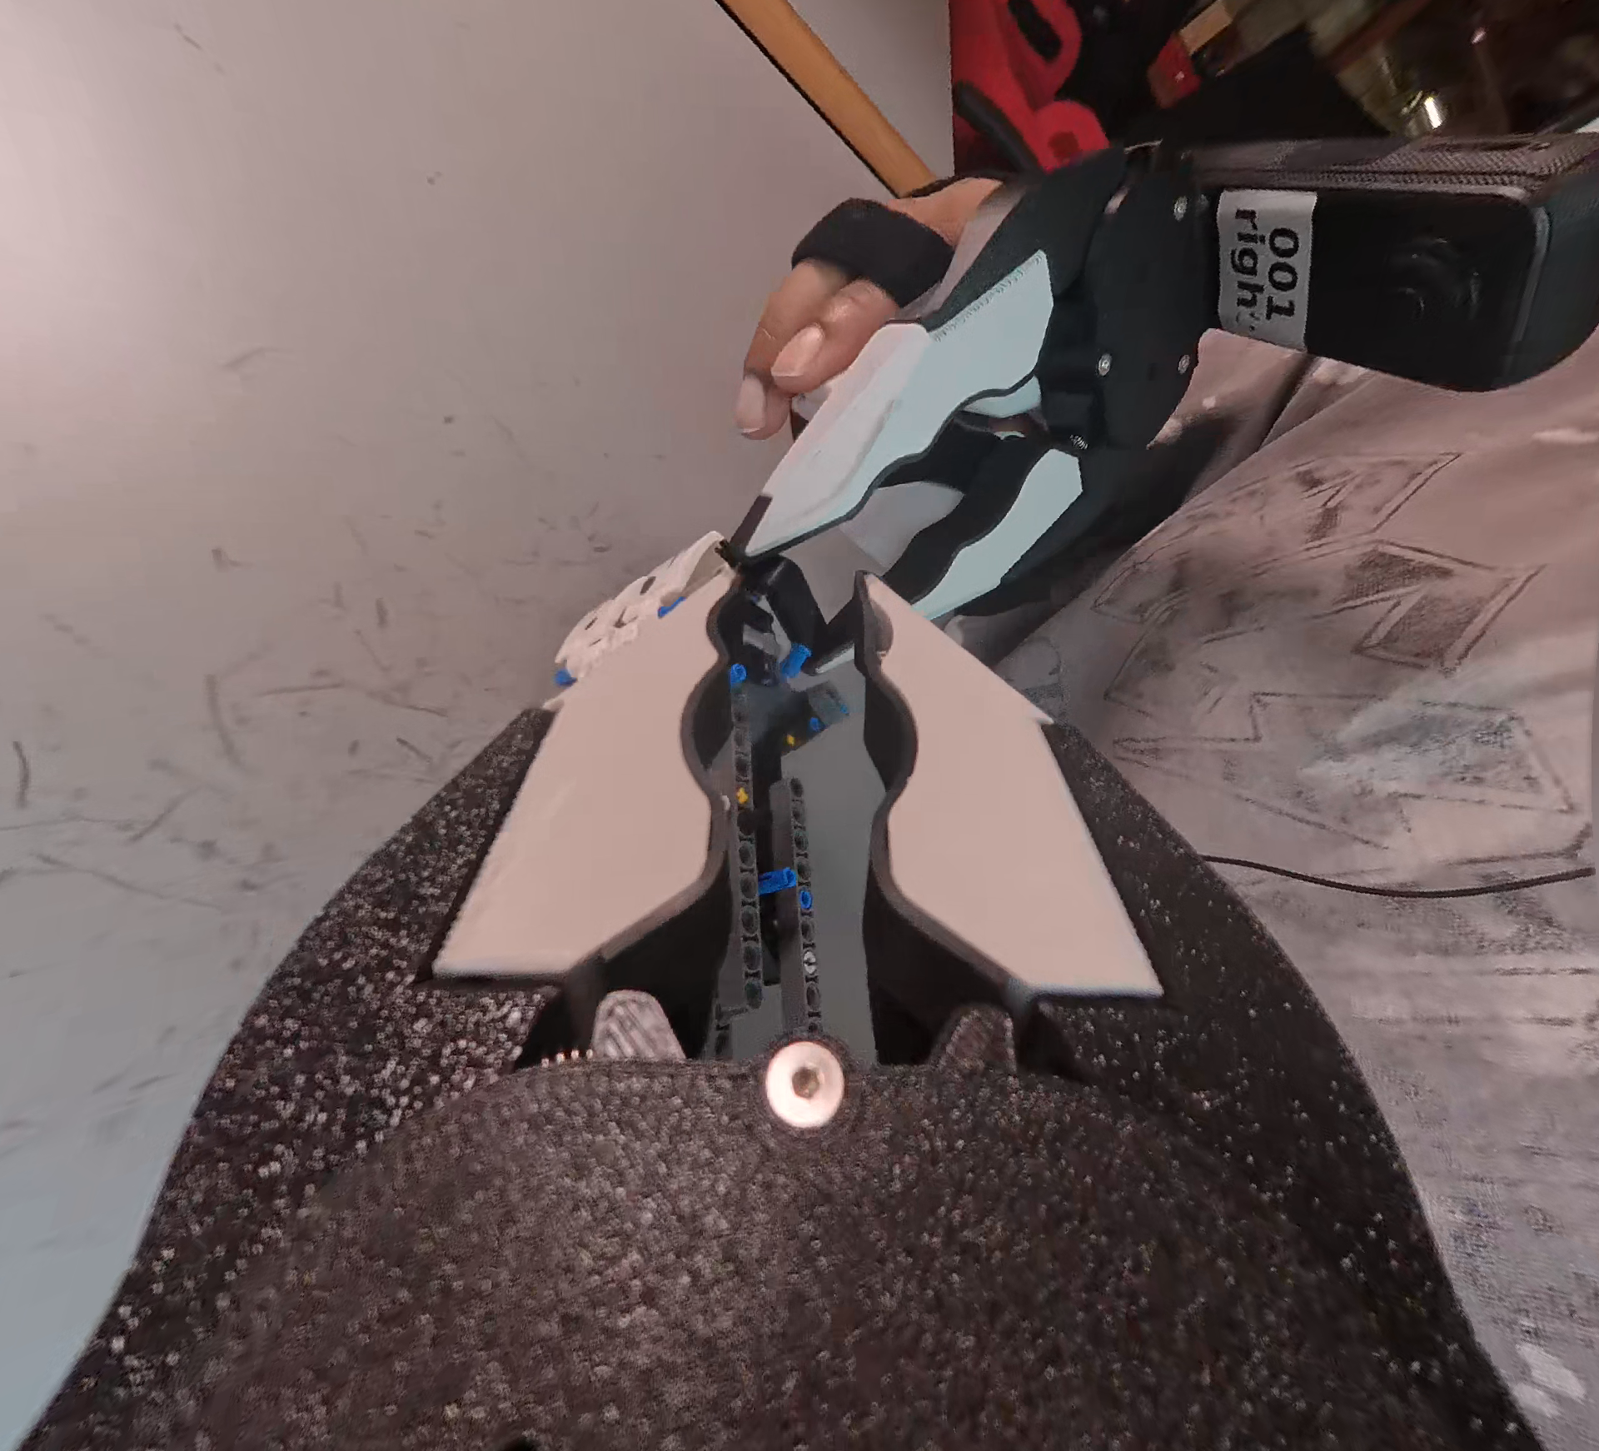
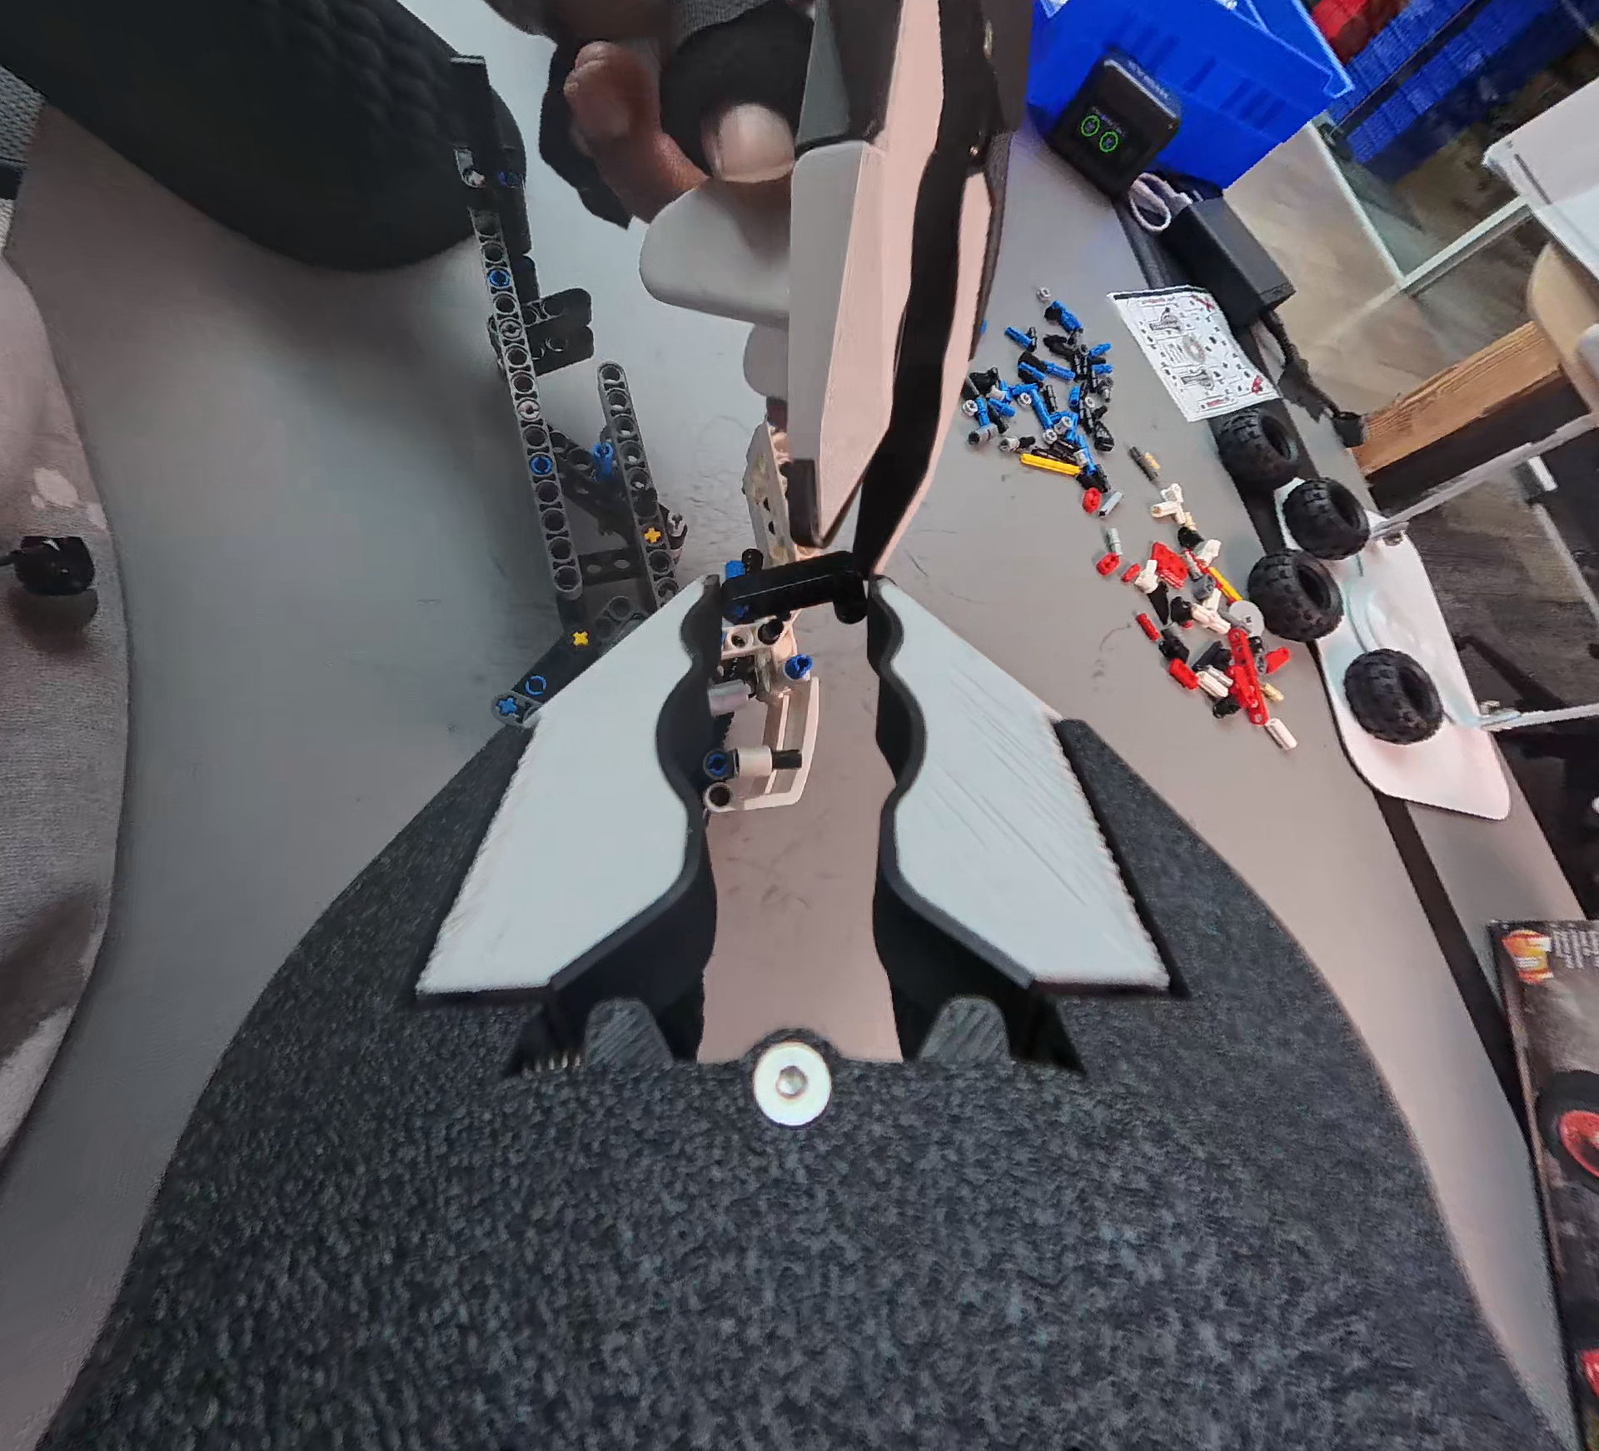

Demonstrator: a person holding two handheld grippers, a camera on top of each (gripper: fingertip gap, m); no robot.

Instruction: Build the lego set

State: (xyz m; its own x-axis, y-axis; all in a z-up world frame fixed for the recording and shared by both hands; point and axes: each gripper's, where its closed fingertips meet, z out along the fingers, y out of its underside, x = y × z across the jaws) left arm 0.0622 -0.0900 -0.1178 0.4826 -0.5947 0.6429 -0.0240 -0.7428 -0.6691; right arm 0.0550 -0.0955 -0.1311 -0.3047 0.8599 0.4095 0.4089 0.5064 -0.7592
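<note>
Now both jaws meet — right gripper [image 2: 789, 592] pinches black piece [image 2: 792, 586], left gripper [image 1: 800, 587] parted

Both grippers meet tip to tip. The right gripper [image 2: 792, 592] pinches with fingers closed in; the left gripper [image 1: 800, 587] shows its fingers parted.

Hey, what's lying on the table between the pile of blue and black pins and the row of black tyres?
In the right wrist view, scattered red and white pieces lie between the blue and black pins and the tyres on the table.
</note>
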